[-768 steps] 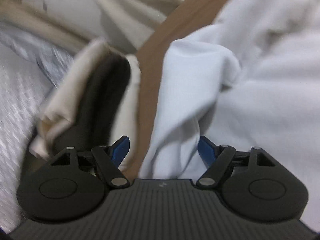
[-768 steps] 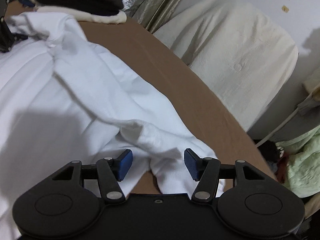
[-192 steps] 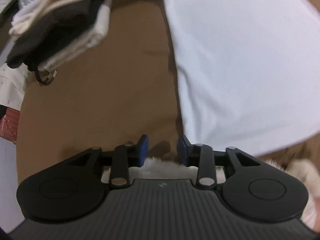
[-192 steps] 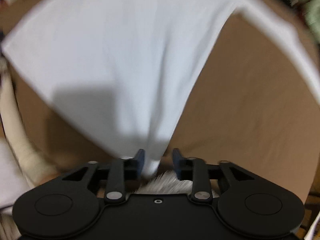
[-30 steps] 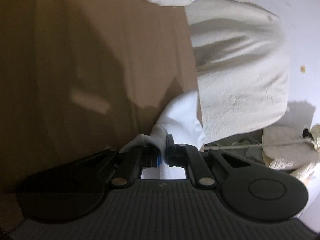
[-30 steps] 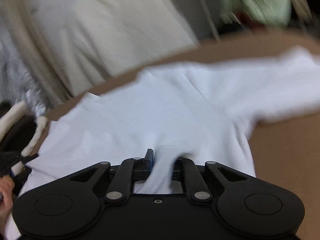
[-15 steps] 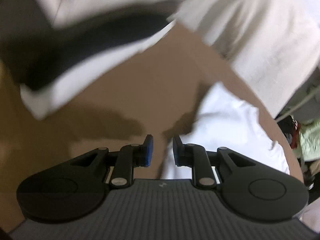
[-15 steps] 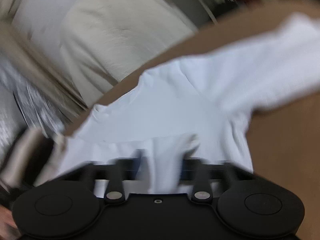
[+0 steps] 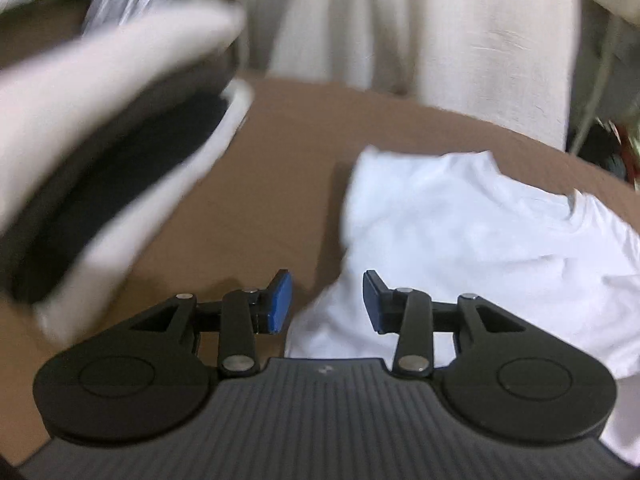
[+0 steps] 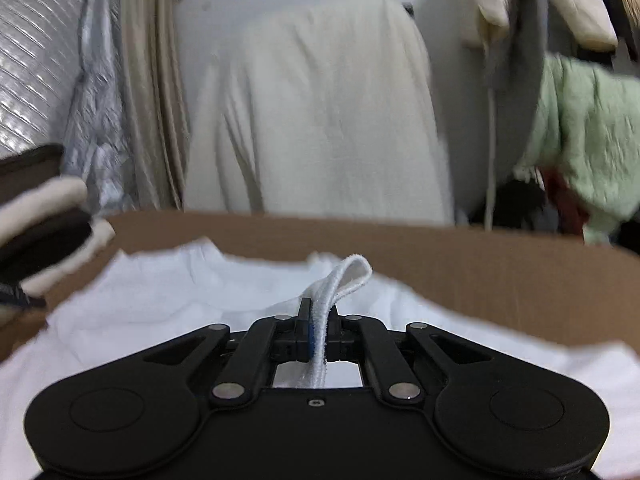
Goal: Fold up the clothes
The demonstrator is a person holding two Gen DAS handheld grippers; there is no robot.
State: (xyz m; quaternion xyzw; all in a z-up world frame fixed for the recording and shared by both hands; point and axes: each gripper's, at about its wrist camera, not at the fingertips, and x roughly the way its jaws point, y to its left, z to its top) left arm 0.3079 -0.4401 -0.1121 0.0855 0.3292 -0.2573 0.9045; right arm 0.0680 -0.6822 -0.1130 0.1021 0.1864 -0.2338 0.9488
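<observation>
A white shirt point(image 9: 460, 240) lies rumpled on the brown table point(image 9: 272, 168) in the left wrist view. My left gripper point(image 9: 326, 300) hovers above the shirt's left edge, its jaws opening, the blue pads clear of the cloth. In the right wrist view the same white shirt point(image 10: 168, 300) spreads below my right gripper point(image 10: 319, 338), which is shut on a folded strip of the shirt's hem point(image 10: 340, 280) that sticks up between its pads.
A stack of folded cream and black clothes point(image 9: 100, 168) sits at the table's left, also the stack point(image 10: 44, 224) in the right view. A cream-covered chair point(image 10: 328, 120) stands behind the table. Pale green cloth point(image 10: 588, 136) hangs at the right.
My left gripper let go of the shirt, opened, rolled upright and rose. My right gripper lifted with the hem pinched, and its view swung up toward the chair.
</observation>
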